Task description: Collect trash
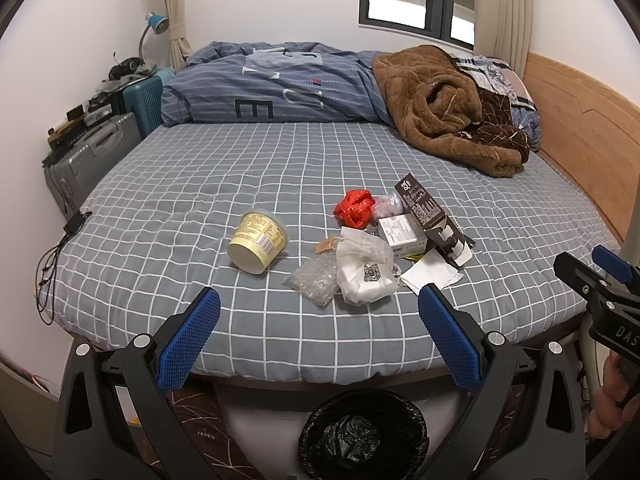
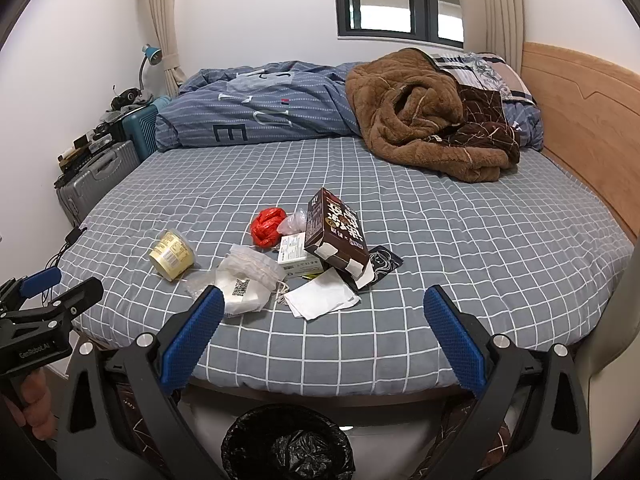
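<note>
Trash lies on the grey checked bed (image 1: pixel 200 184): a tipped yellow cup (image 1: pixel 258 242), a red plastic bag (image 1: pixel 355 208), a clear bubble bag (image 1: pixel 314 282), a white pouch (image 1: pixel 366 274), a small white box (image 1: pixel 402 234), a dark brown carton (image 1: pixel 430 216) and white paper (image 1: pixel 432 274). A black-lined bin (image 1: pixel 362 436) stands on the floor below the bed's near edge. My left gripper (image 1: pixel 320 306) hovers open above the bed edge, short of the trash. My right gripper (image 2: pixel 324 306) is open too, near the white paper (image 2: pixel 322 298) and carton (image 2: pixel 336 236); the bin (image 2: pixel 288 444) sits below it.
A folded blue duvet (image 1: pixel 276 84) and a brown blanket (image 1: pixel 444 108) lie at the far side. Suitcases (image 1: pixel 92 156) stand at the left wall, a wooden headboard (image 1: pixel 580 132) at the right. A black cable (image 1: pixel 60 248) hangs off the bed's left edge.
</note>
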